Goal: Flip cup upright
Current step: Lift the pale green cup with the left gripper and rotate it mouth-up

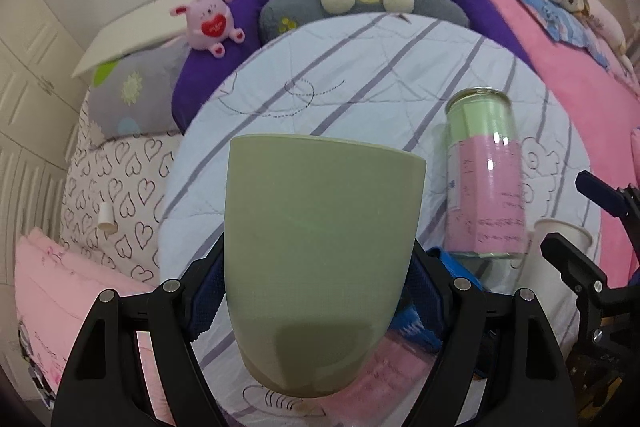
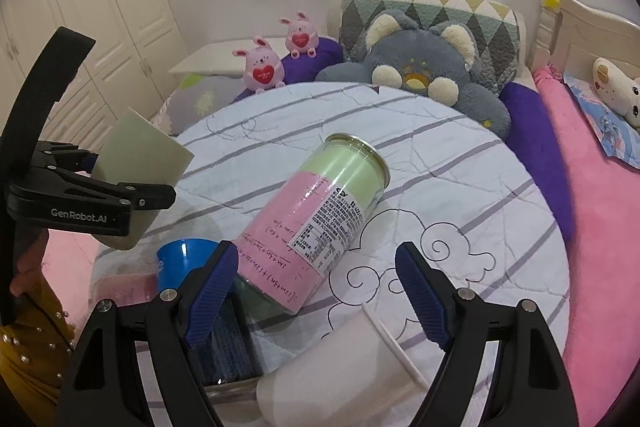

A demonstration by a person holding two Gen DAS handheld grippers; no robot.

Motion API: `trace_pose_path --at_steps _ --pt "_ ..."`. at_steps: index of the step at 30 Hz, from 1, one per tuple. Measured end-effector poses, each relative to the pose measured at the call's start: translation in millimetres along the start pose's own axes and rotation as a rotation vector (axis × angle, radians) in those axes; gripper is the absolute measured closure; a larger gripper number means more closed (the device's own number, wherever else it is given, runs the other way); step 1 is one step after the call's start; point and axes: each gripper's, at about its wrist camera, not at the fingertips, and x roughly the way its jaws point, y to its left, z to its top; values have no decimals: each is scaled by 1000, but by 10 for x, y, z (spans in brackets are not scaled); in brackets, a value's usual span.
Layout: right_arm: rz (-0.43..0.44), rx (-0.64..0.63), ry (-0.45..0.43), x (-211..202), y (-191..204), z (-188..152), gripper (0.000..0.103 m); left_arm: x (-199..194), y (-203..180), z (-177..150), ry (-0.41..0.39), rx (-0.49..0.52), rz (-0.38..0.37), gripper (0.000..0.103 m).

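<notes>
My left gripper [image 1: 320, 287] is shut on a sage green cup [image 1: 320, 251] and holds it above the quilt, rim away from the camera. In the right wrist view the same cup [image 2: 140, 155] shows at the left, tilted, clamped in the left gripper [image 2: 132, 203]. My right gripper [image 2: 316, 287] is open and empty. A white paper cup [image 2: 340, 363] lies on its side between its fingers, low in the frame. The right gripper also shows at the right edge of the left wrist view, its fingertips hidden there.
A pink and green can [image 2: 316, 223] rests on a glass tray's rim [image 2: 232, 387] beside a blue cup [image 2: 180, 259]. The striped quilt [image 2: 440, 163] covers the bed. Plush toys [image 2: 424, 67] and pillows sit at the far end. A small white paper cup [image 1: 106, 217] lies at the left.
</notes>
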Motion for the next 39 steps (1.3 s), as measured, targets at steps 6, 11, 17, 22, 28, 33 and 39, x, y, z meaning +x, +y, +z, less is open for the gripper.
trace_pose_path --at_steps 6,11,17,22,28,33,39 --pt "-21 -2 -18 -214 15 -64 21 -286 -120 -141 -34 27 -4 23" --pt "-24 -3 -21 -455 11 -253 21 -505 -307 -345 -44 35 -32 23" --pt "23 -7 -26 -720 -35 -583 21 -650 -716 -721 -54 68 -59 23" --pt "35 38 -32 -837 -183 -898 21 -709 -1026 -1052 -79 61 -61 23" --pt "24 64 9 -871 -339 -1231 21 -602 -1278 -1365 -39 33 -146 23" --pt "50 74 41 -856 -409 -1399 21 -385 -1478 -1548 21 -1 -138 23" --pt "48 90 63 -836 -495 -1519 21 -256 -1490 -1603 52 -55 -166 24"
